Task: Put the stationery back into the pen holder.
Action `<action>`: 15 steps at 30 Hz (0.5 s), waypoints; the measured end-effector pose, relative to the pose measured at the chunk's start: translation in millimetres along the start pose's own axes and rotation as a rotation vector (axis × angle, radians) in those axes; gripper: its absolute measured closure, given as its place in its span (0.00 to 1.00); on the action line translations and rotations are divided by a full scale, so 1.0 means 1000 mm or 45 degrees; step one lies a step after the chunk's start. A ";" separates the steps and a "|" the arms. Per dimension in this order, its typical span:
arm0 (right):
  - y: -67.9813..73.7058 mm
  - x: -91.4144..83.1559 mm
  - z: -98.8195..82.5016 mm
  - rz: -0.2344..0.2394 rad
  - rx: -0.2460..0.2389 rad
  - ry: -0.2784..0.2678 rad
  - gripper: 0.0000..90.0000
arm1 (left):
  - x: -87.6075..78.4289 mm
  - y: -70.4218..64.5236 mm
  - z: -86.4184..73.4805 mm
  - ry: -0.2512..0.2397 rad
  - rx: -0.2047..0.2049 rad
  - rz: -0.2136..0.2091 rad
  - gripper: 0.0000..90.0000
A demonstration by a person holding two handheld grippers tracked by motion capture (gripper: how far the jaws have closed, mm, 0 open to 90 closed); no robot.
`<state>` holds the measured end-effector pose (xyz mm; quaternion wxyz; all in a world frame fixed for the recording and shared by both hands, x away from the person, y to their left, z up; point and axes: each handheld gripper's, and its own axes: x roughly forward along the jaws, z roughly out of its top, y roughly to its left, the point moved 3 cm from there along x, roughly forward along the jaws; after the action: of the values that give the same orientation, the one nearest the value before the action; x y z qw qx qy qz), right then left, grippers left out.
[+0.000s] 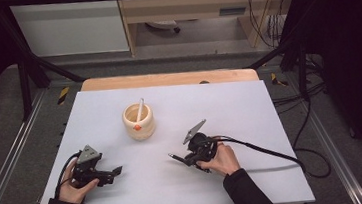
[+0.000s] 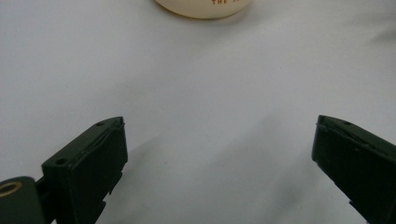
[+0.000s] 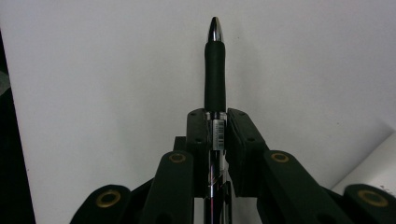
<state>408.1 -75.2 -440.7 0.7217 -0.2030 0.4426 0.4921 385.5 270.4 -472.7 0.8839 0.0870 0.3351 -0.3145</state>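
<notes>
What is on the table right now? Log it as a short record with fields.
surface: white table
cup: cream cup, upright, far side of the middle, a white stick standing in it
pen: black pen, metal tip pointing out ahead of the jaws
right gripper: shut on the pen's barrel, near the table's middle
left gripper: open, nothing between the jaws, pointed toward the cup

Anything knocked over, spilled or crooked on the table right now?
Nothing stands out. The cream cup stands upright with a white stick leaning inside. The right claw holds the pen straight, and the left claw is open.
</notes>
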 end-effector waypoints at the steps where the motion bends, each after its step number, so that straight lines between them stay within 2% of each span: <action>1: 0.000 -0.001 0.000 0.002 0.004 0.000 0.89 | 0.000 0.000 0.000 0.000 0.000 0.000 0.04; 8: 0.001 -0.011 0.004 -0.018 0.008 -0.040 0.89 | 0.000 0.000 0.000 0.000 0.001 0.000 0.04; 15: 0.002 -0.022 0.009 -0.032 0.023 -0.120 0.89 | 0.000 0.000 0.000 -0.001 0.003 0.000 0.04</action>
<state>407.5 -79.9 -417.2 0.7495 -0.1786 0.4100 0.4880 385.2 270.4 -472.4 0.8839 0.0878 0.3345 -0.3148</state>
